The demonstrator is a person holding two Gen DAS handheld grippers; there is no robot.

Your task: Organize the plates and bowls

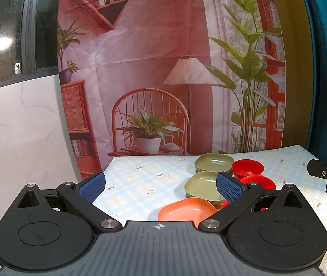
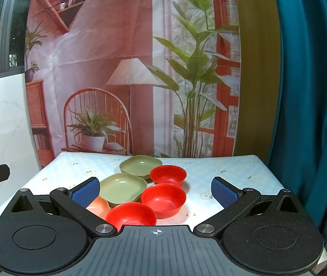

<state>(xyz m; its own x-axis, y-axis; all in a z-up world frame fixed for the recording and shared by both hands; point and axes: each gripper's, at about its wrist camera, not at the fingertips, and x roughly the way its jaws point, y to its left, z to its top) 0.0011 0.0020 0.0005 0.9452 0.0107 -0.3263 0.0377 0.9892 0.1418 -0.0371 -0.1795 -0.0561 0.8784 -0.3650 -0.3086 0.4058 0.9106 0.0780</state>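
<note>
Tableware for sorting sits grouped on a table (image 2: pixel 232 168) covered with a pale checked, flower-printed cloth. Two green plates lie one behind the other: the far green plate (image 2: pixel 140 164) near the printed backdrop (image 2: pixel 117 69), the near green plate (image 2: pixel 123 189) in front of it. An orange plate (image 1: pixel 186 210) lies nearest the viewer, just beside the near green plate. Three red bowls run in a row to the plates' right: far red bowl (image 2: pixel 168 174), middle red bowl (image 2: pixel 163 199), near red bowl (image 2: pixel 131 215). Left gripper (image 1: pixel 161 185) and right gripper (image 2: pixel 155 192) hover above the near table edge, angled slightly downward, blue-padded fingers spread wide, grasping nothing.
</note>
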